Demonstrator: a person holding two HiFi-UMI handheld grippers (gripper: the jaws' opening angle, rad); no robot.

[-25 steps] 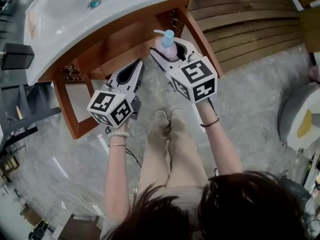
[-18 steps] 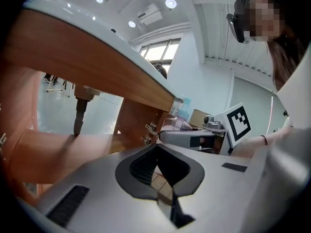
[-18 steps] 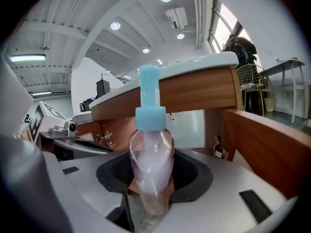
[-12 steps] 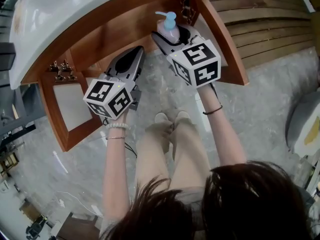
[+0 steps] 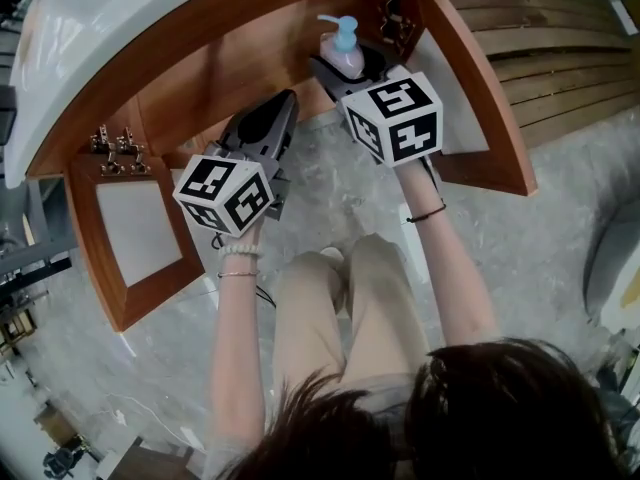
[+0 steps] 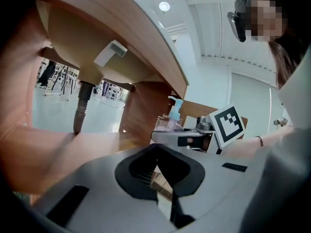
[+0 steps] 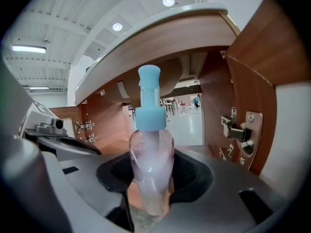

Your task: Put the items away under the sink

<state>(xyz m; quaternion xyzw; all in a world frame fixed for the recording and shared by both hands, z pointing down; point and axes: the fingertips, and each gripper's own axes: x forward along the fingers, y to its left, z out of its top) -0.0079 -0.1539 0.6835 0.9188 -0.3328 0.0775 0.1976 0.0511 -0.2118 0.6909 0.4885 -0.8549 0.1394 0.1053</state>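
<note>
Grey mottled floor [image 5: 540, 248] spreads below a white sink [image 5: 60, 48] set on a wooden cabinet [image 5: 230, 58], whose left door [image 5: 130, 238] and right door [image 5: 480, 98] both stand swung open. The left gripper [image 5: 283, 103] reaches at the left of the opening with its jaws clenched together on nothing. The right gripper [image 5: 345, 70] is to its right and farther in, grasping a soap bottle [image 5: 343, 56] by the lower body. The clear pinkish bottle stands upright, its long axis vertical, between the jaws at the cabinet's mouth near the right door's hinges [image 7: 238, 132]. Its blue pump [image 5: 340, 30] is on top, nozzle pointing left.

Compared with a second ago, both grippers have sunk and gone farther under the basin. The bottle has kept its upright pose and grip, and the sink's top has slid mostly out at the far edge of the head view.
</note>
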